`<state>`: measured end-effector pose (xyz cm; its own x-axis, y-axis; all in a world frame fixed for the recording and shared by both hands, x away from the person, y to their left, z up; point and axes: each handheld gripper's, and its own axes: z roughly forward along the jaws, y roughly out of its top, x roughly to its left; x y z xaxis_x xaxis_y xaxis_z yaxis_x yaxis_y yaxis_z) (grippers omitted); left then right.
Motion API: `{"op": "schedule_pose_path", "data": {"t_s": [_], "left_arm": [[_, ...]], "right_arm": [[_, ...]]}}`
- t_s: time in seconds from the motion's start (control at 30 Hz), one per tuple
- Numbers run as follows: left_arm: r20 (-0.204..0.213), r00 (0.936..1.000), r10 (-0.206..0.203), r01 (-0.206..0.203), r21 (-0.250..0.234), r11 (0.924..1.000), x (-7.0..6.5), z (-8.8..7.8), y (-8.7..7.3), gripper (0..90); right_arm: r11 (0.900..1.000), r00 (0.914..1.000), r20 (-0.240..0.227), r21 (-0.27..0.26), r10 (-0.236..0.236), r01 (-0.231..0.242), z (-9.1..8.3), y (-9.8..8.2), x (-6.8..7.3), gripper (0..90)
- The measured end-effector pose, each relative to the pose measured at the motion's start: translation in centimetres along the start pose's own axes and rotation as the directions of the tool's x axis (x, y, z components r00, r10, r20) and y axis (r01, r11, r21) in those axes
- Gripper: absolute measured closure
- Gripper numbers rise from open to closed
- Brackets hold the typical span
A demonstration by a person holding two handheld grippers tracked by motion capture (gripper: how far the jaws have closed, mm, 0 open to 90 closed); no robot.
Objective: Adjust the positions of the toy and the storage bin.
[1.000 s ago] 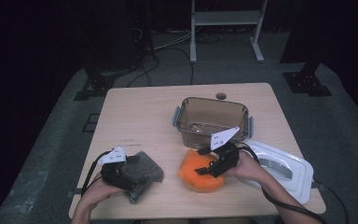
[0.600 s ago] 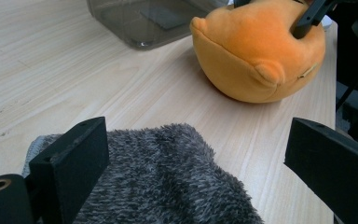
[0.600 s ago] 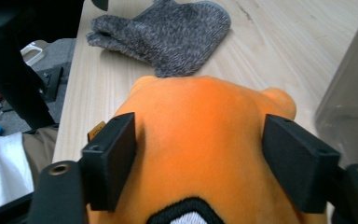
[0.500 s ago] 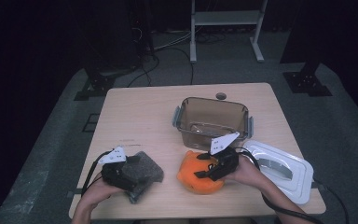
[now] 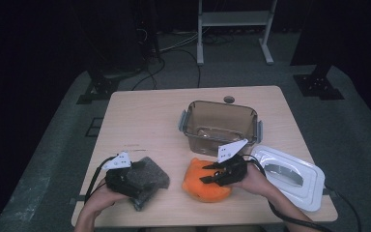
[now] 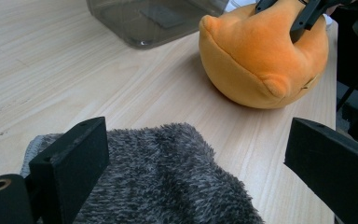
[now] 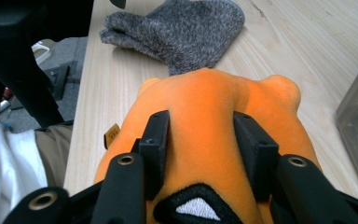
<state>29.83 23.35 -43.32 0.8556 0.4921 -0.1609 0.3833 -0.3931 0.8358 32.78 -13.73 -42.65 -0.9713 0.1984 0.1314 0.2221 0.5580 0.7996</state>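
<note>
An orange plush toy [image 5: 198, 188] lies near the table's front edge, just in front of the clear container [image 5: 220, 123]. My right gripper [image 5: 211, 175] reaches onto it from the right. Its jaws have just been closing, and in the right gripper view both pads [image 7: 156, 135] press into the soft orange body [image 7: 200, 93]. At the front left, a grey fuzzy cloth [image 5: 149, 180] lies flat. My left gripper [image 6: 203, 158] hovers over that cloth [image 6: 168, 182] with its jaws wide apart and nothing pinched between them.
The clear brown-tinted container stands empty behind the plush, with latches on its sides. Its white lid [image 5: 290, 176] lies at the front right corner. The person's hands [image 5: 258, 181] come in over the table's front edge. The table's far half is bare wood.
The right gripper's jaws have narrowed onto the orange plush and its body has settled slightly lower and left. The left gripper and the grey cloth have stayed where they were.
</note>
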Motion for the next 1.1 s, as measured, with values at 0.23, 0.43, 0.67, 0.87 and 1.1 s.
{"op": "schedule_pose_path", "data": {"t_s": [0.23,0.43,0.67,0.87,1.1], "left_arm": [[-0.004,1.0000,-0.003,0.003,0.000,1.0000,0.1,-0.1,0.0,5.4],[-0.003,1.0000,-0.004,0.004,-0.002,1.0000,0.1,-0.1,-0.1,5.4],[-0.007,1.0000,-0.002,0.001,-0.005,1.0000,0.2,-0.3,-0.1,5.4],[-0.008,1.0000,-0.005,0.005,-0.006,1.0000,0.2,-0.4,-0.1,5.4],[-0.008,1.0000,-0.006,0.005,-0.008,1.0000,0.2,-0.4,-0.1,5.4]], "right_arm": [[1.000,0.9994,-0.034,-0.008,-0.010,0.010,-0.3,0.5,-0.1,69.1],[1.000,0.9982,-0.055,-0.004,-0.022,0.022,-0.2,1.1,0.0,70.9],[1.000,0.9968,-0.077,-0.002,-0.021,0.021,-0.1,1.3,0.1,71.9],[1.000,0.9952,-0.097,-0.019,-0.006,0.004,-0.4,1.6,0.2,71.9],[0.998,0.9939,-0.103,-0.044,-0.039,0.035,-1.7,2.8,0.8,71.8]]}}
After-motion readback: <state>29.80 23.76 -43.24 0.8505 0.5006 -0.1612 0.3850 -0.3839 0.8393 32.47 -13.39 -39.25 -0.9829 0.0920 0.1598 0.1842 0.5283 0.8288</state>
